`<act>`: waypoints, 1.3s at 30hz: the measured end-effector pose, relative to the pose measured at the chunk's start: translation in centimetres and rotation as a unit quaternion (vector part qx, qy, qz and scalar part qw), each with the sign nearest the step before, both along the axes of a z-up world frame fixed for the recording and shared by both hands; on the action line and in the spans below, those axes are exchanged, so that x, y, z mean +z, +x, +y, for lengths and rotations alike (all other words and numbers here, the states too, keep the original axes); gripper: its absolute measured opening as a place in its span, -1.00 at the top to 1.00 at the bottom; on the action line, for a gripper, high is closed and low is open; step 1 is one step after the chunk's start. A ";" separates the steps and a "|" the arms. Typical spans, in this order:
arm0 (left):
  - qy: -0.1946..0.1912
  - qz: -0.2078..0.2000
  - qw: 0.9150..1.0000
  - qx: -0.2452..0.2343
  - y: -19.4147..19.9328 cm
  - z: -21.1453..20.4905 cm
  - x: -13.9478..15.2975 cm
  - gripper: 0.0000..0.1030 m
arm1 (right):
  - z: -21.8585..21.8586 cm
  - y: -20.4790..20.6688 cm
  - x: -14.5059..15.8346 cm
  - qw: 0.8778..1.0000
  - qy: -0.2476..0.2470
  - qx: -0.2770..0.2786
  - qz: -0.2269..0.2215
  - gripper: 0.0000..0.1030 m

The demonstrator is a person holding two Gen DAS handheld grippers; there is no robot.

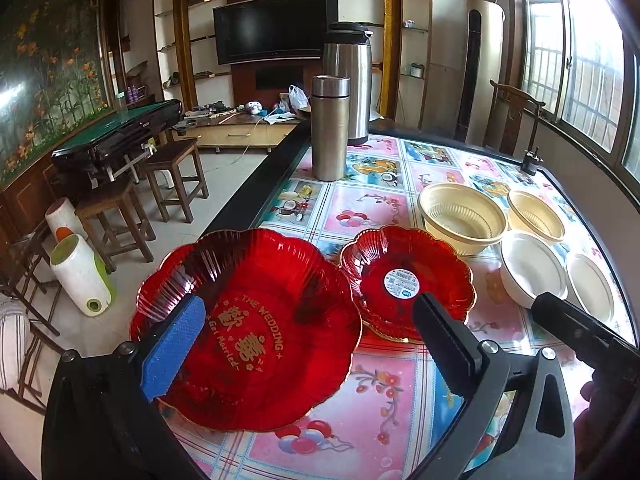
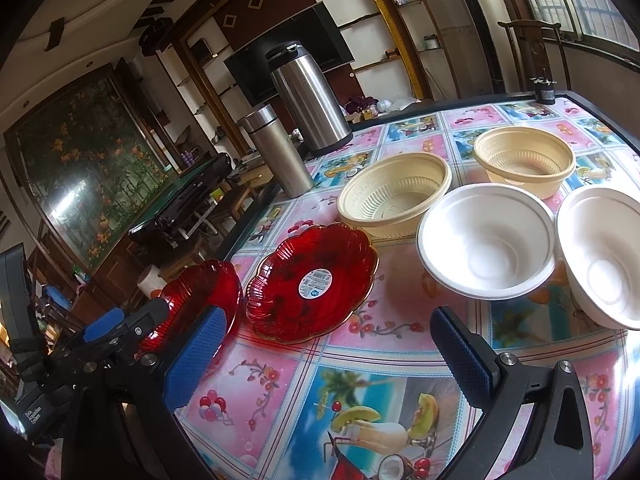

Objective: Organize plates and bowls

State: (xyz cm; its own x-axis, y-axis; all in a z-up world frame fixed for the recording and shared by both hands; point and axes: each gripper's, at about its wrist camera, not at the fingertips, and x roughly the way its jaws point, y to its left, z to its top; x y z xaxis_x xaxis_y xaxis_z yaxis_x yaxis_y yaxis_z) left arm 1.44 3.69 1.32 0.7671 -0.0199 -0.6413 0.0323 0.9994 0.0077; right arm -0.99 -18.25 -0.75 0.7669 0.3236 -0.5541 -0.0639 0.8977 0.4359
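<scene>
2 red plates are seen on the patterned table: a large red plate with gold wedding lettering at the near left edge, and a small red plate with a round sticker just beside it on the right, their scalloped rims close together or perhaps touching. Beyond the small plate, 2 cream bowls and 2 white bowls are set out singly, each upright and open side up; none is stacked yet. The left claw is held wide open low over the large plate, its blue-padded finger lying over the plate's left side and its other finger over the near rim of the small plate, so nothing is gripped. The large plate lies directly ahead of and beneath this claw, which makes the left hand plainly the nearer one for either plate; being round, the plates offer no long axis, and a rim pinch is judged likely. The right claw is also open and empty, hovering above bare tablecloth, with the small plate ahead to its left and the white bowls ahead to its right, nearer to it than to the left. 2 steel flasks stand well apart at the far edge.
</scene>
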 end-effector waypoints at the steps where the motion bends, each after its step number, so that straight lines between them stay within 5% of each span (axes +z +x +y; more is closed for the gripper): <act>1: 0.002 0.000 1.000 0.000 0.2 0.1 0.2 -1.00 | 0.0 0.2 0.0 1.000 0.004 0.001 0.002 -0.99; 39: 0.038 0.032 0.999 -0.001 5.9 -0.5 -0.1 -1.00 | 0.7 3.2 -0.9 0.999 0.037 0.001 0.032 -0.99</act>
